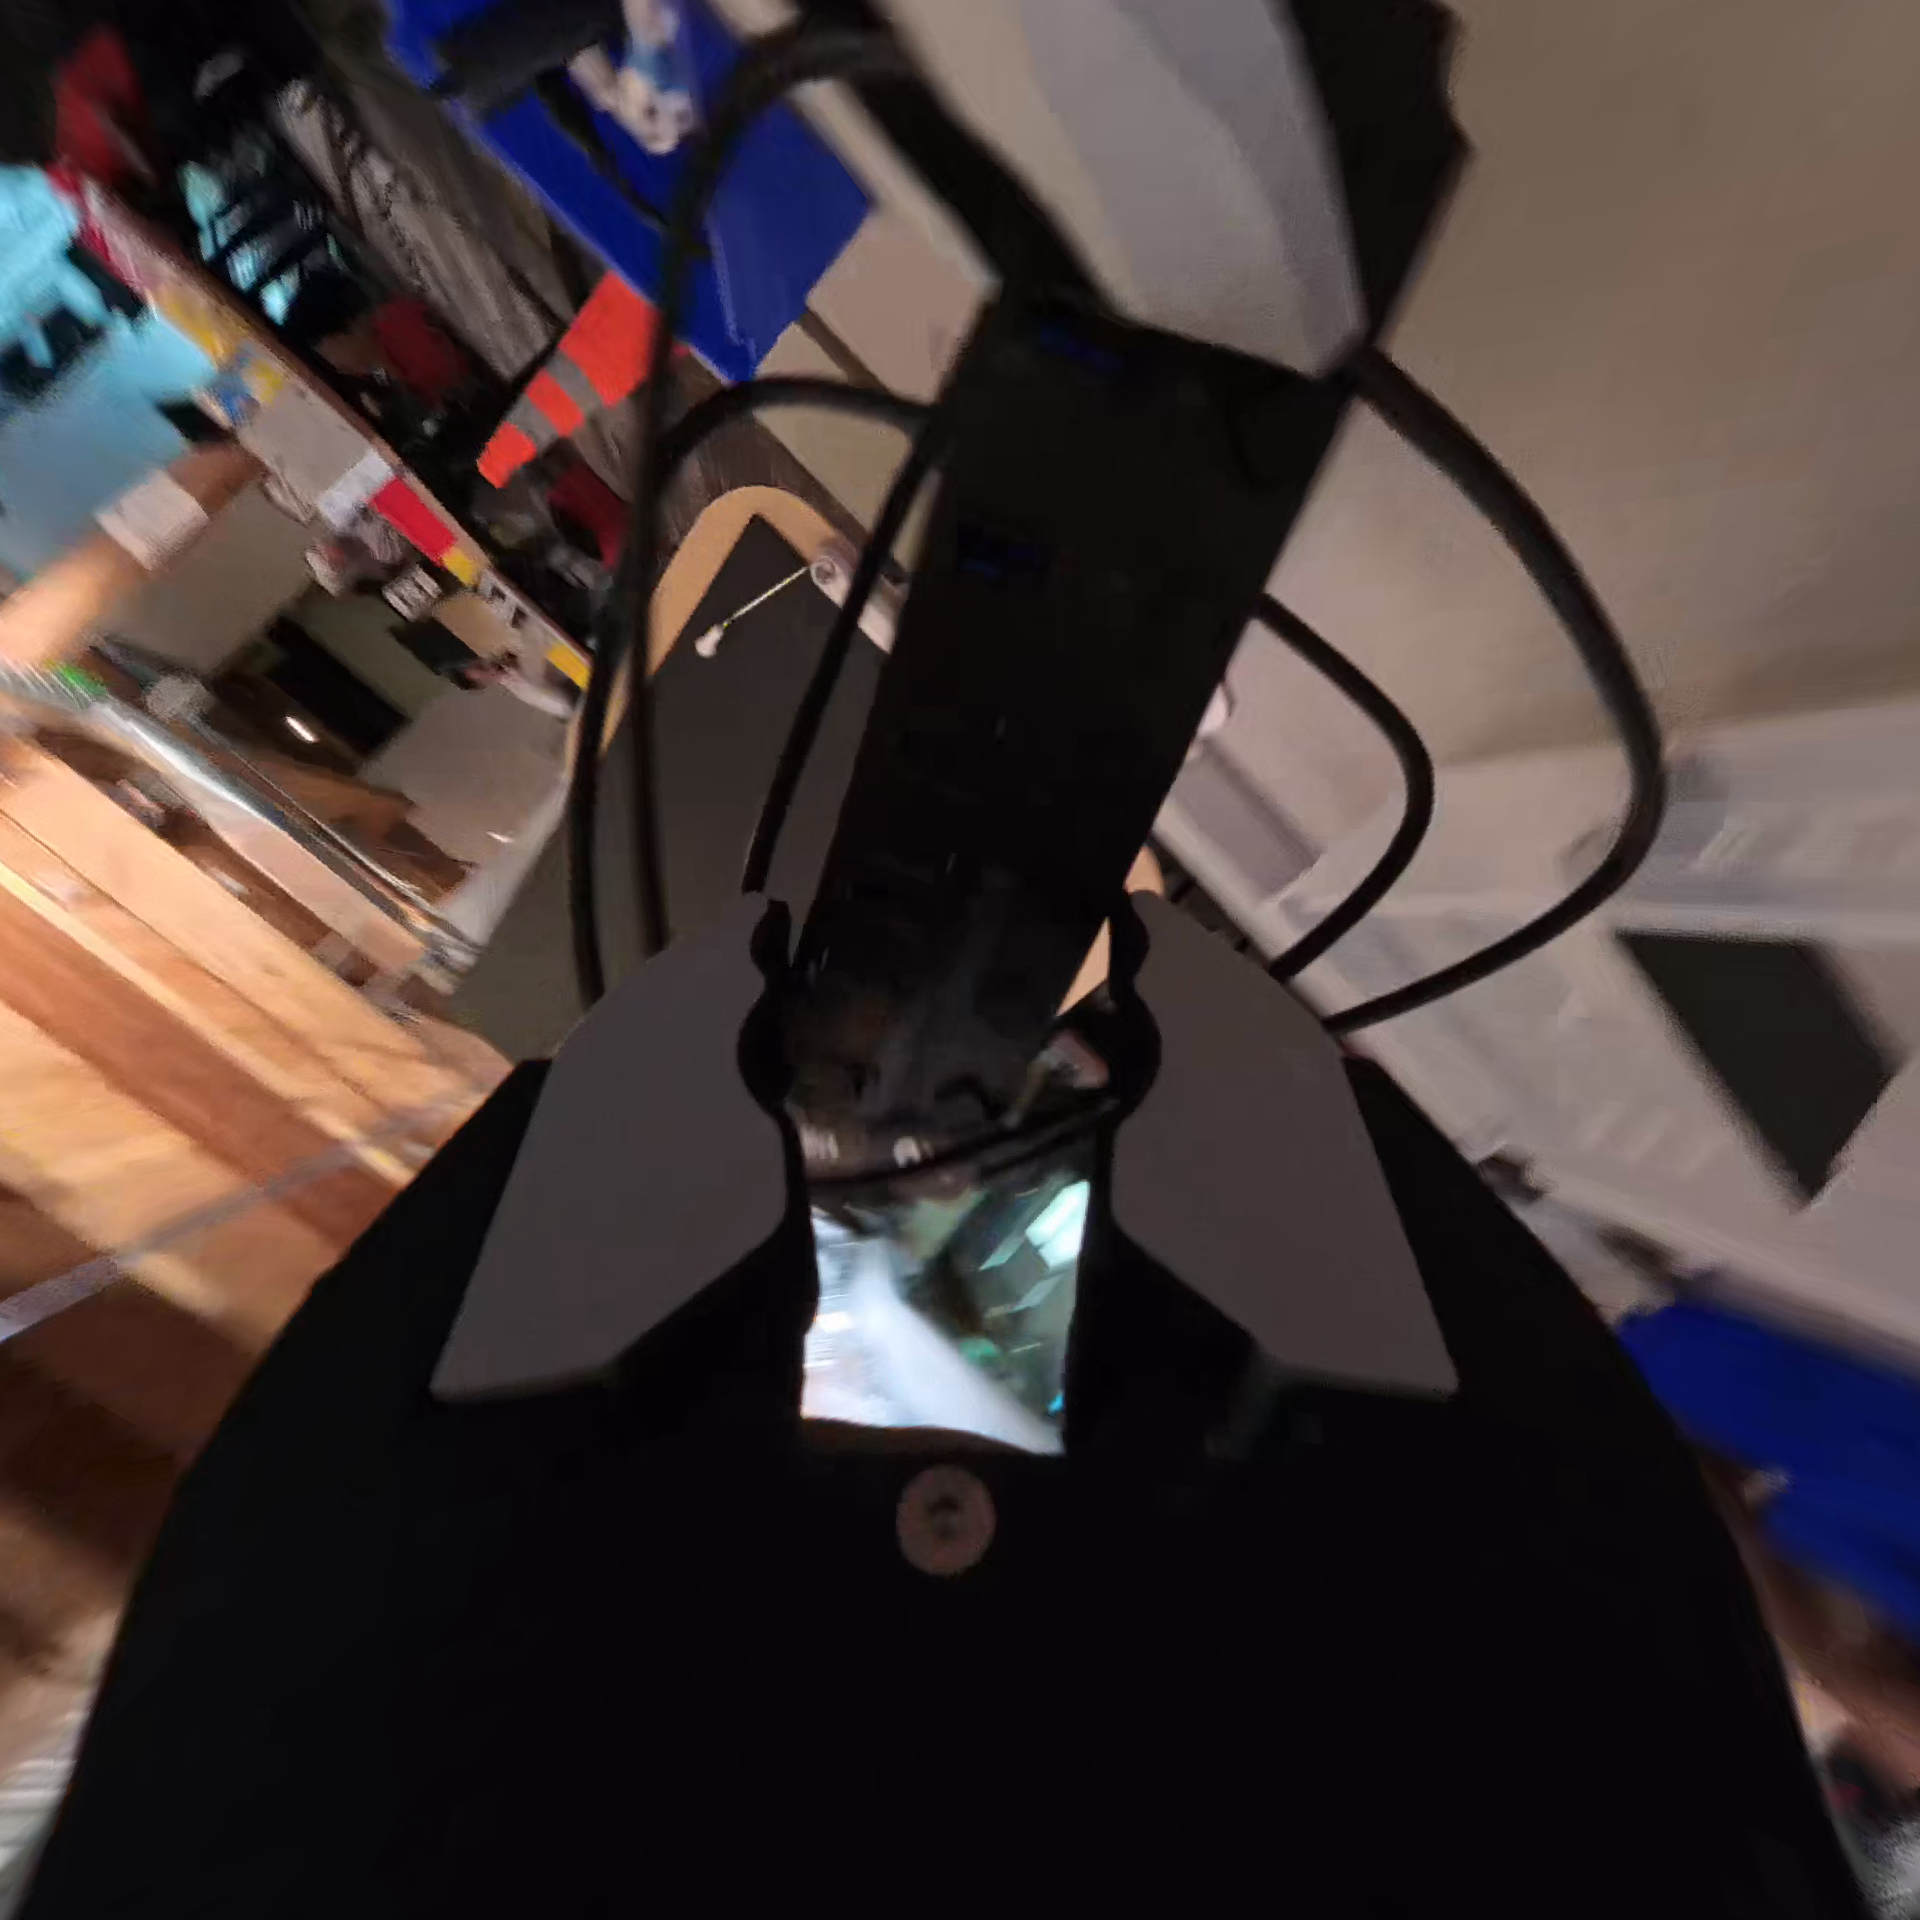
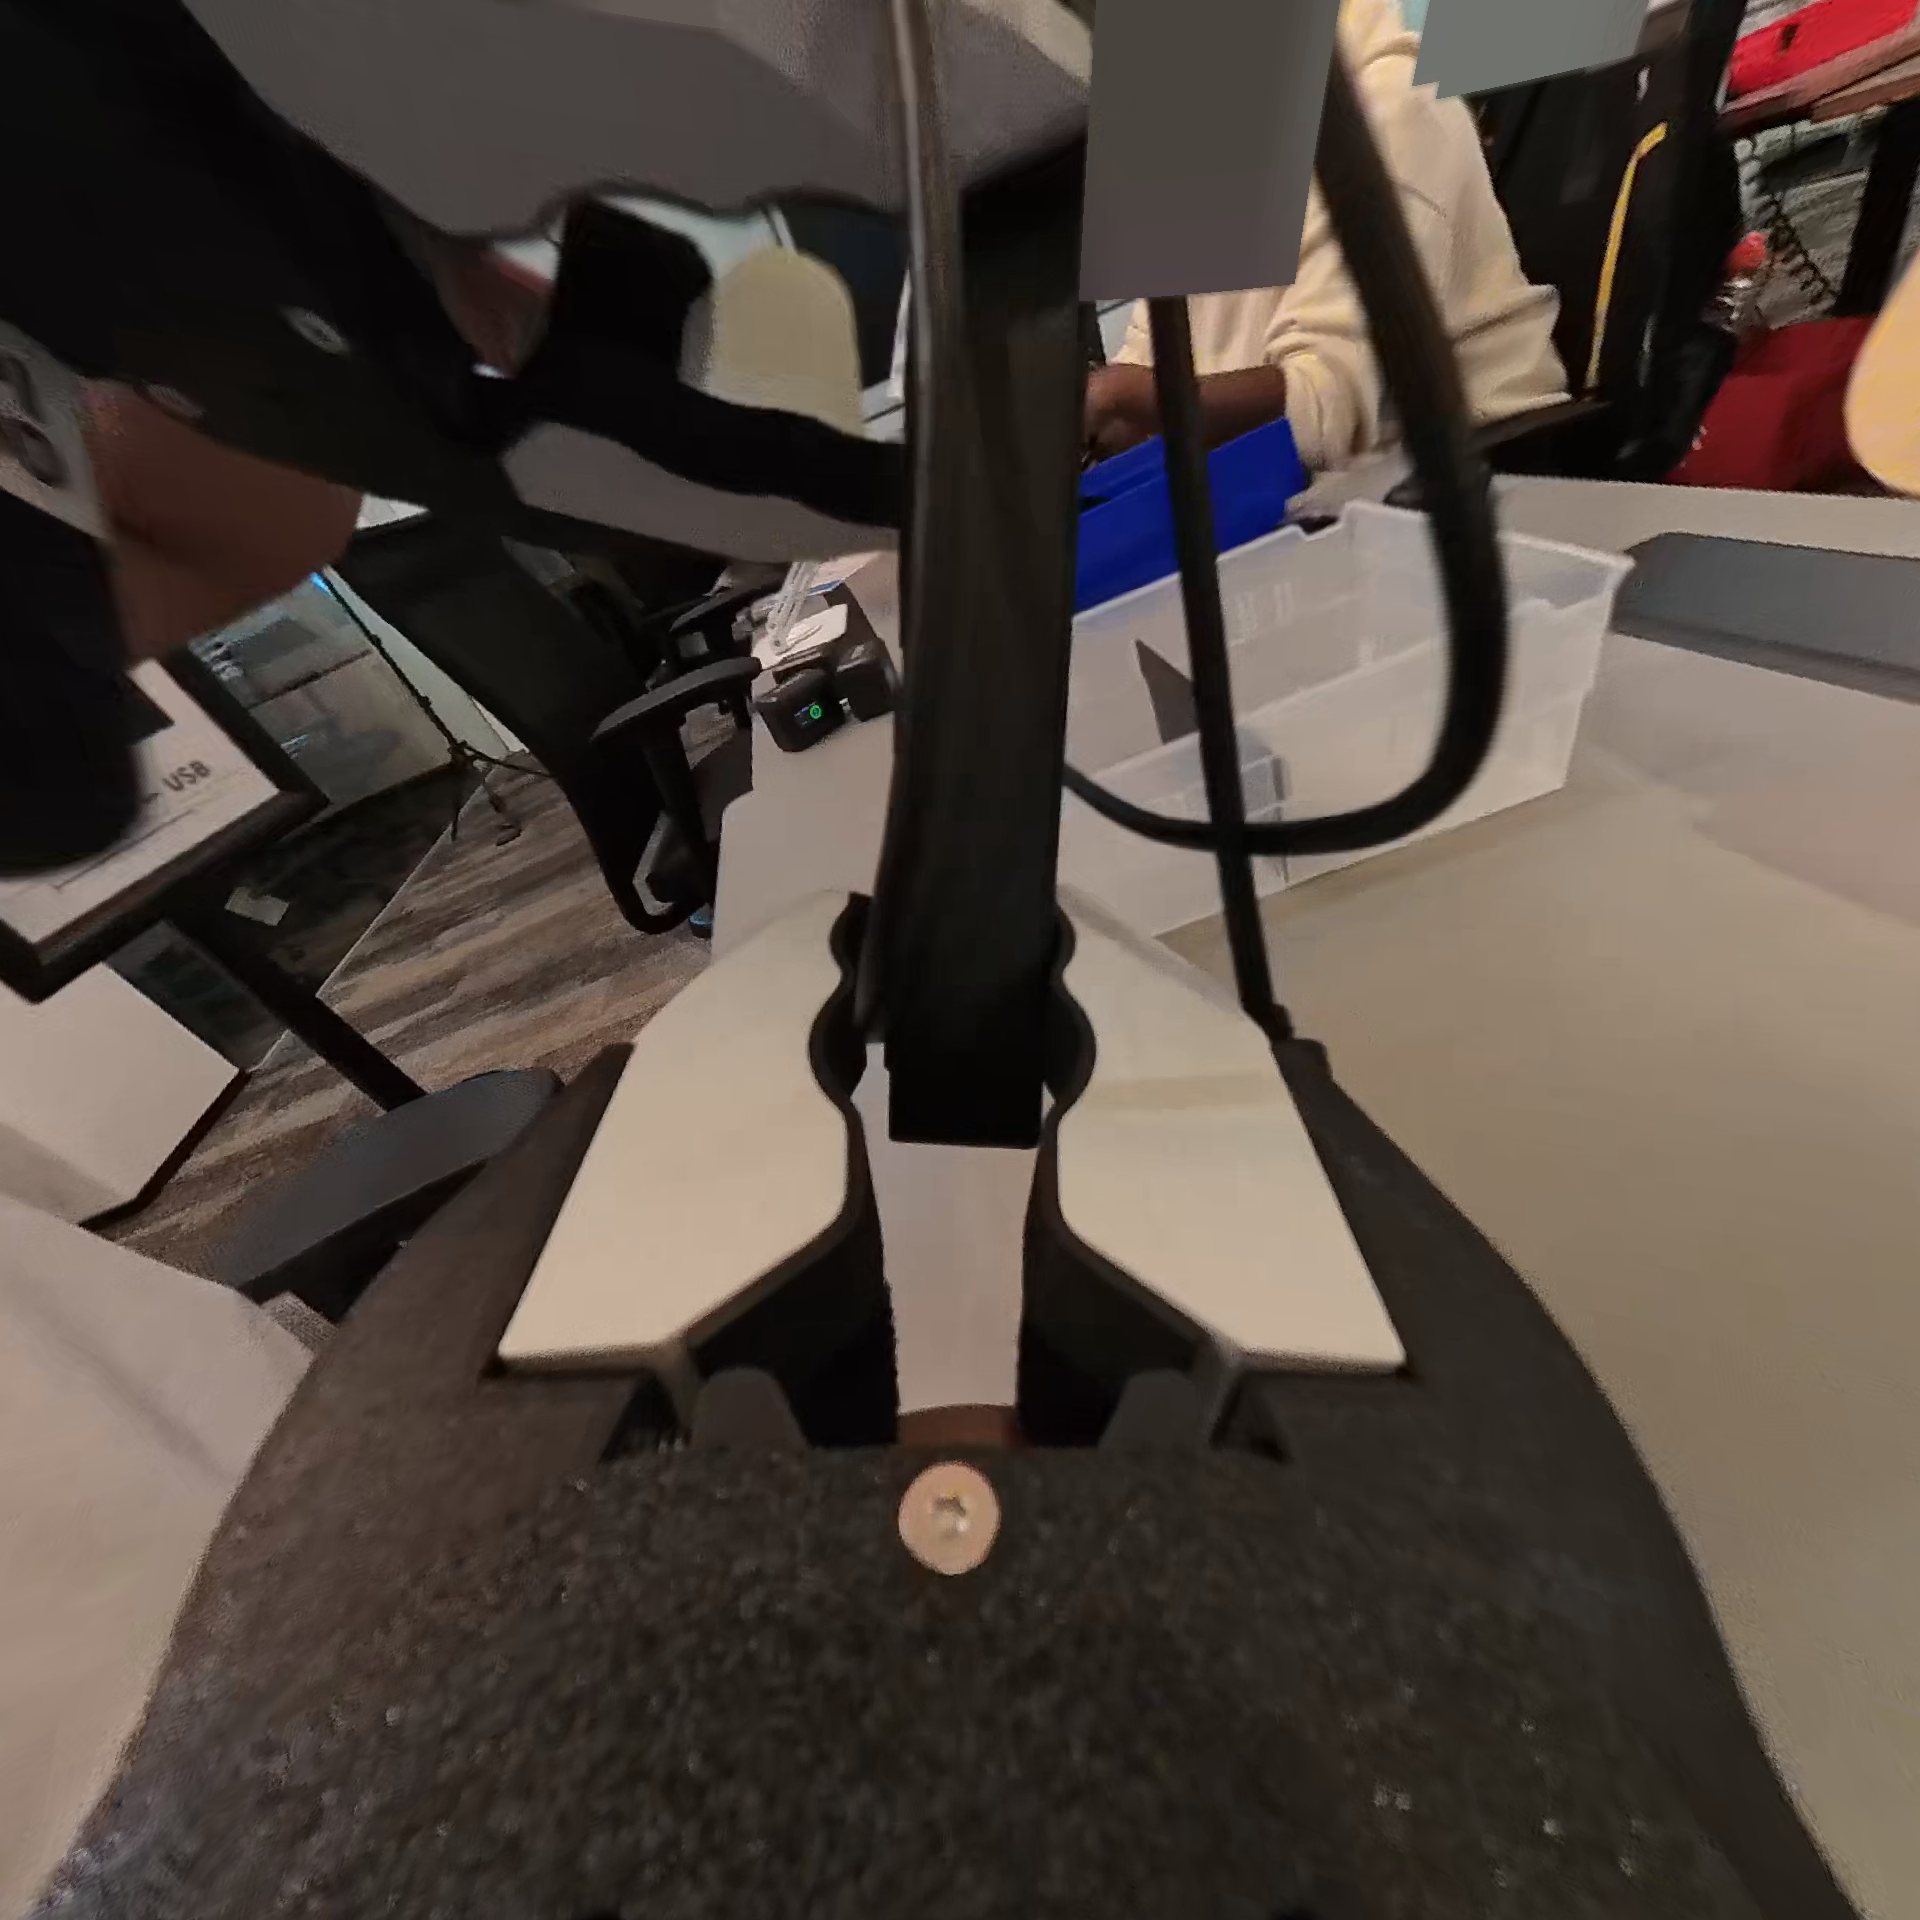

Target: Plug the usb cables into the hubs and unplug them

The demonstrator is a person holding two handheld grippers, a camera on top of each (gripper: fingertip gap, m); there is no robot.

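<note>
My left gripper is shut on the near end of a long black USB hub, which runs away from the fingers toward the other gripper at the top. Black cables loop off the hub on both sides. This view is motion-blurred. In the right wrist view, my right gripper is shut on the squared end of the black hub, held above the table. A black cable hangs in a loop to its right. The left gripper shows at upper left.
A clear plastic bin and a blue bin stand on the pale table beyond the hub. A person in a cream sleeve sits behind. An office chair and small black devices are at left.
</note>
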